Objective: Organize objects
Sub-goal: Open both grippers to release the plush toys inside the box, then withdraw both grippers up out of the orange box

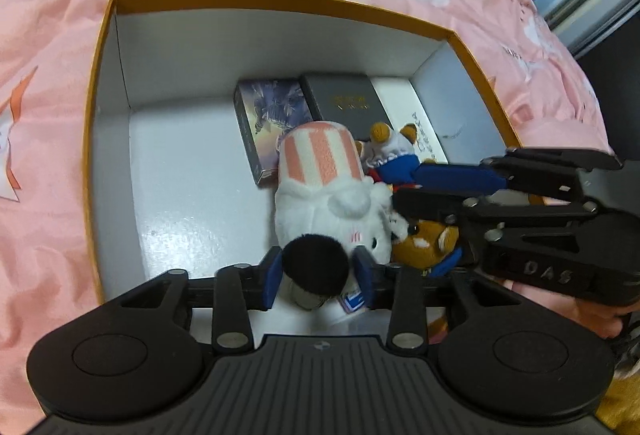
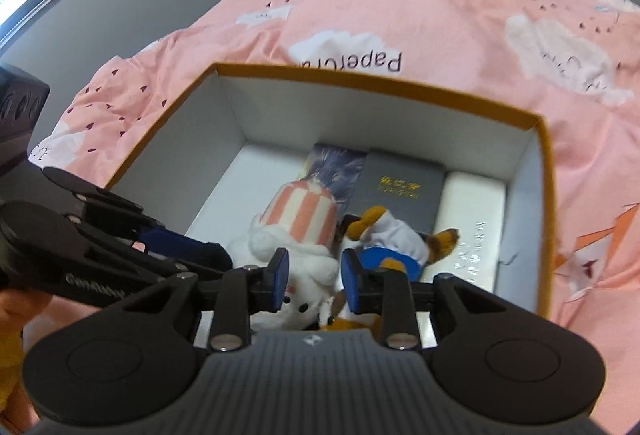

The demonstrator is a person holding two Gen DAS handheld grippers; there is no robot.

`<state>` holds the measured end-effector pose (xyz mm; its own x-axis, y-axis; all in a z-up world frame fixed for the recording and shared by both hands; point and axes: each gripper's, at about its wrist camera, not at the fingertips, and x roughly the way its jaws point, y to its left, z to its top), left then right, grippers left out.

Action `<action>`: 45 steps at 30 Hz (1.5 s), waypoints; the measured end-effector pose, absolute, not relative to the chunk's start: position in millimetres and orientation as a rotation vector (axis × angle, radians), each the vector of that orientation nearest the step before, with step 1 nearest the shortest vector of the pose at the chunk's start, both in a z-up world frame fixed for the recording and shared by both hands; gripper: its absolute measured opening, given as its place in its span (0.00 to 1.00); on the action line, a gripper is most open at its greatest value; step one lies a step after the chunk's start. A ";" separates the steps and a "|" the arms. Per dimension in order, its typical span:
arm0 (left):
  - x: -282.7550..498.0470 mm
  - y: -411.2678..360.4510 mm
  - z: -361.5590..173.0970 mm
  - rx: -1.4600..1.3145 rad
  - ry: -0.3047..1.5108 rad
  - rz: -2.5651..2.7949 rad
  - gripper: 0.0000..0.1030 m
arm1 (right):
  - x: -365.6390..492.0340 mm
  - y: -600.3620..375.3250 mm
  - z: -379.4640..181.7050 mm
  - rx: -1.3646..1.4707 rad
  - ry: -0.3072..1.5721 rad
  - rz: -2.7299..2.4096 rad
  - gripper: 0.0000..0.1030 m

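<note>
An orange box (image 1: 96, 83) with white inner walls lies on a pink bed; it also shows in the right wrist view (image 2: 544, 163). Inside, a white plush with a pink striped body (image 1: 320, 171) lies next to an orange plush in blue and white (image 1: 424, 239). My left gripper (image 1: 318, 275) is shut on the white plush's black end (image 1: 316, 259). My right gripper (image 2: 314, 283) stands open over the gap between the white plush (image 2: 296, 219) and the orange plush (image 2: 392, 239), holding nothing. In the left wrist view the right gripper (image 1: 404, 187) reaches in from the right.
Three flat boxes lie along the box's far right floor: a picture-printed one (image 1: 272, 115), a dark grey one (image 1: 344, 103) and a white one (image 1: 412, 119). The box's left floor (image 1: 188, 203) is bare. Pink bedding (image 2: 440, 15) surrounds the box. A grey wall and window lie beyond.
</note>
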<state>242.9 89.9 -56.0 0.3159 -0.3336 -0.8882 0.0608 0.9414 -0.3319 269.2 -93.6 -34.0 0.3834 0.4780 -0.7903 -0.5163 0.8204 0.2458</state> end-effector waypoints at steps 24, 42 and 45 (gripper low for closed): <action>251.6 99.3 -56.6 -0.385 1.303 -0.350 0.16 | 266.1 -92.0 -48.2 0.023 1.046 0.670 0.28; 222.2 90.9 -38.9 -0.311 1.079 -0.197 0.37 | 255.5 -106.4 -30.3 0.053 0.998 0.604 0.29; 201.7 82.9 -21.2 -0.296 0.931 -0.119 0.37 | 242.2 -113.8 -19.8 0.045 0.955 0.577 0.29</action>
